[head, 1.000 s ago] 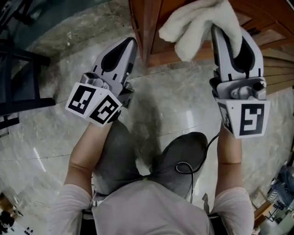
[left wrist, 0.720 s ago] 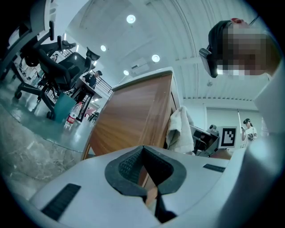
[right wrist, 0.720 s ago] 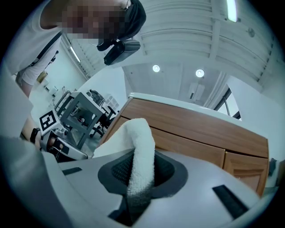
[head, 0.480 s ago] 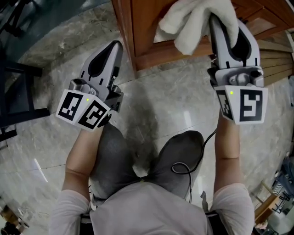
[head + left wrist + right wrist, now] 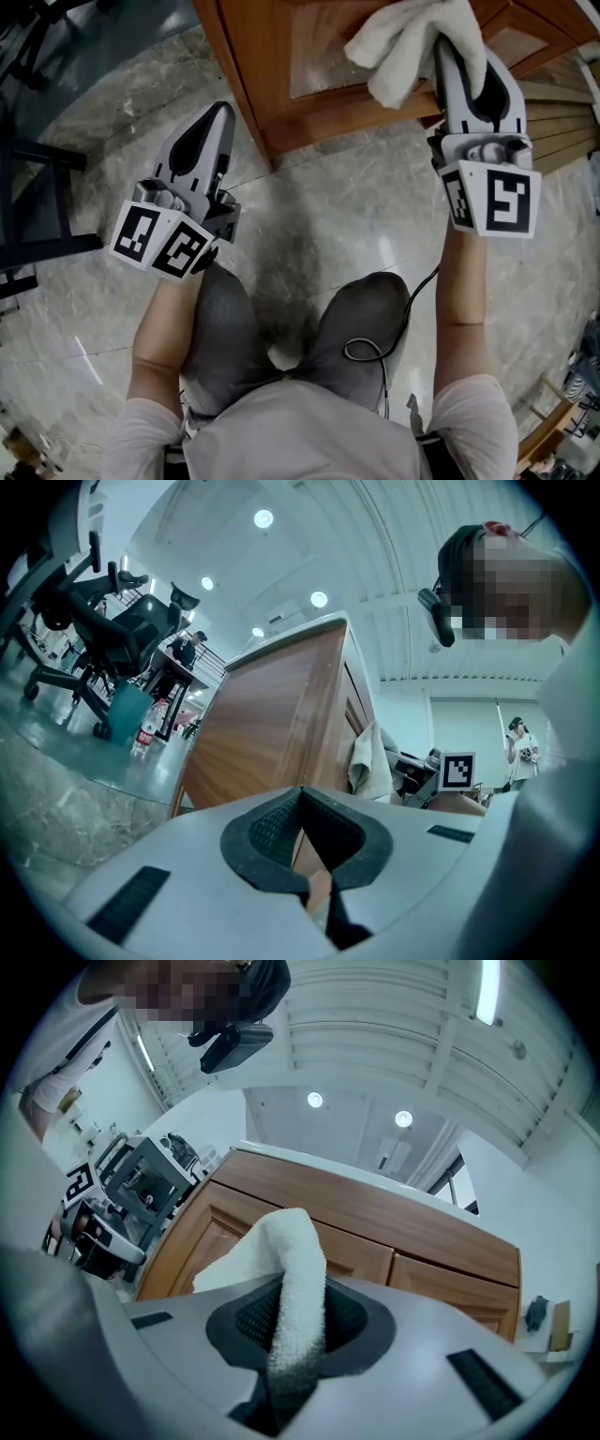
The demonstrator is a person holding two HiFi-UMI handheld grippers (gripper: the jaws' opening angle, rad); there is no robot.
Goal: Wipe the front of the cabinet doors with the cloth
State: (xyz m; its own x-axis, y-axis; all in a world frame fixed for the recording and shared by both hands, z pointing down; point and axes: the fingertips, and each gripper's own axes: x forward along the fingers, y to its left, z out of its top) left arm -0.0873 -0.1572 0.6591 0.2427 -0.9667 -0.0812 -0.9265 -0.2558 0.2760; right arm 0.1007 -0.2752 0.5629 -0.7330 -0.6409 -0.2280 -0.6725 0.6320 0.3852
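Cabinet doors [image 5: 319, 56] of reddish-brown wood with recessed panels fill the top of the head view, above a grey marbled floor [image 5: 328, 216]. A person kneels before them in grey trousers [image 5: 361, 323], a black cable [image 5: 375, 352] looped across one knee. Black office chairs [image 5: 122, 630] stand on the far side in the left gripper view.

The right gripper [image 5: 448, 45] reaches up to the door front, its jaws clamped on a white terry cloth [image 5: 403, 42]. The cloth drapes over the jaw tips and lies across the door's lower frame (whether it presses the wood cannot be told). The left gripper [image 5: 219, 111] is held lower, near the cabinet's corner, with its jaws closed together and nothing between them.

Each gripper carries a marker cube [image 5: 164, 239] printed with black-and-white square code patterns. A small bottle [image 5: 142, 735] with a red label stands by the chairs, its print too small to read.
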